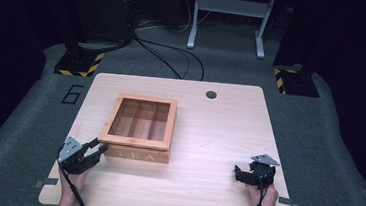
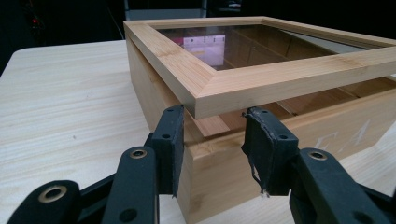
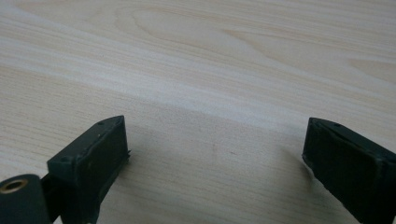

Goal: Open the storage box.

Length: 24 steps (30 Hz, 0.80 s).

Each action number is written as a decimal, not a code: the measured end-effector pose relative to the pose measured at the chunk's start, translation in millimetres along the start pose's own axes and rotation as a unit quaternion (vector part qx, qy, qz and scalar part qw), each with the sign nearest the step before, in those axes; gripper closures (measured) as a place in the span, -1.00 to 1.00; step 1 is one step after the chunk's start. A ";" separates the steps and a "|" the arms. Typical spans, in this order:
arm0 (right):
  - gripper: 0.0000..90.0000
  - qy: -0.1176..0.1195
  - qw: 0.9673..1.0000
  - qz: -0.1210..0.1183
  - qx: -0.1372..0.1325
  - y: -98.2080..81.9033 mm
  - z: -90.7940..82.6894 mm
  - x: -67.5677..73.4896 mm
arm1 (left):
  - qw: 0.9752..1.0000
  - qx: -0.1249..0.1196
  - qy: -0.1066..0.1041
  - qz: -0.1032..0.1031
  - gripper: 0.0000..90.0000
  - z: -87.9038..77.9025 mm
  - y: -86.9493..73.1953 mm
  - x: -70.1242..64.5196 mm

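A wooden tea box (image 1: 139, 154) marked TEA stands left of the table's middle, with a glass-paned lid (image 1: 137, 141) over its compartments. My left gripper (image 1: 99, 148) is at the box's front left corner. In the left gripper view its jaws straddle the corner of the box base (image 2: 224, 172), and their tips sit just under the lid's corner (image 2: 201, 100). The lid is raised a little, leaving a gap above the base. The left gripper (image 2: 215, 126) looks open. My right gripper (image 1: 240, 171) rests near the table's front right, open wide (image 3: 215, 140) over bare wood.
The light wooden table (image 1: 218, 131) has a round cable hole (image 1: 211, 94) near its far edge. Beyond it are a white metal frame (image 1: 228, 16), floor cables (image 1: 175, 57) and two stand bases with yellow-black stripes (image 1: 76, 63) (image 1: 293, 82).
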State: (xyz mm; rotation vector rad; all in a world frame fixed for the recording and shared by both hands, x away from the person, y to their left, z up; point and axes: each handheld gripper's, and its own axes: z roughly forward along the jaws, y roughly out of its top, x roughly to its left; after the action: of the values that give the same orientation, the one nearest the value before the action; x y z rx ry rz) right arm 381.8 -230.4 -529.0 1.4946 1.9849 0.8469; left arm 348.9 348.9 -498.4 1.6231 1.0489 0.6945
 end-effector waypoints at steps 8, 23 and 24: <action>-0.86 0.000 1.000 0.000 0.000 0.0 0.0 -0.1 | 1.000 -0.014 0.012 0.002 0.27 4.3 10.1 -0.6; -0.86 0.001 1.000 0.001 -0.001 0.0 0.2 -0.2 | 0.998 -0.032 0.029 0.036 0.14 11.9 31.3 3.9; -0.86 0.001 1.000 0.001 -0.001 0.0 0.2 -0.2 | 0.998 -0.034 0.033 0.043 0.13 13.6 34.5 4.2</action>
State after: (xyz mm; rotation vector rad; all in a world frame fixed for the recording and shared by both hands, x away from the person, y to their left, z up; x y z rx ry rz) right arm 381.9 -230.6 -529.1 1.4967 1.9839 0.8509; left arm 372.4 343.7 -469.8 1.6032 0.9975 0.8365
